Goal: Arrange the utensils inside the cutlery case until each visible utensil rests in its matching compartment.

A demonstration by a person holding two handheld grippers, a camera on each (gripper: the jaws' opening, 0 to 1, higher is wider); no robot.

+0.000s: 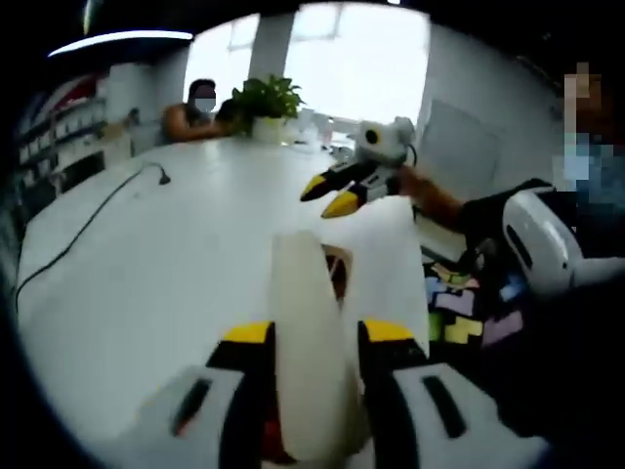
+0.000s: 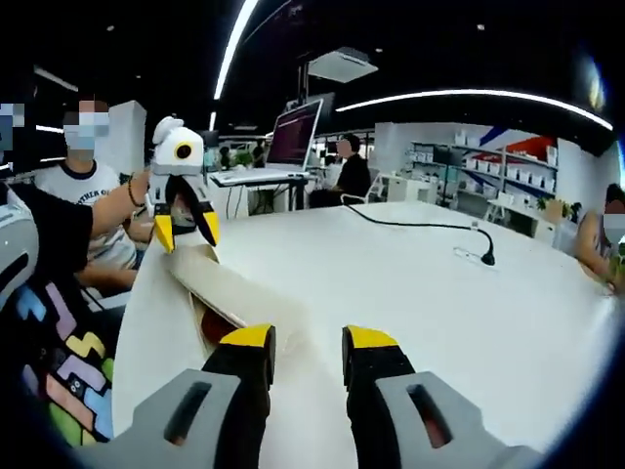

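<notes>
Cream-coloured, smooth and stiff-looking: the cutlery case [image 1: 308, 342] lay on the white table [image 1: 146, 264] with one end caught between the jaws of the left gripper [image 1: 314, 337], which were pressed against its two long sides. In the right gripper view the same case [image 2: 229, 288] ran from near the right gripper [image 2: 308, 342] away to the left gripper [image 2: 186, 223] at its far end. A reddish interior showed at a gap near the case's middle, so the lid appeared partly open or shifted; no utensil could be made out inside. The right gripper's jaws stood parted with nothing between them, hanging just beside the case's near end. From the left gripper view that gripper [image 1: 332, 195] appeared beyond the far end of the case, raised off the table.

Handling judgement: the case looked like light, rigid moulded plastic, probably slick against the pads, and it may pivot when held at one end only. The long side walls near each end seemed the best hold. A black cable [image 2: 420, 227] lay well apart from the case.
</notes>
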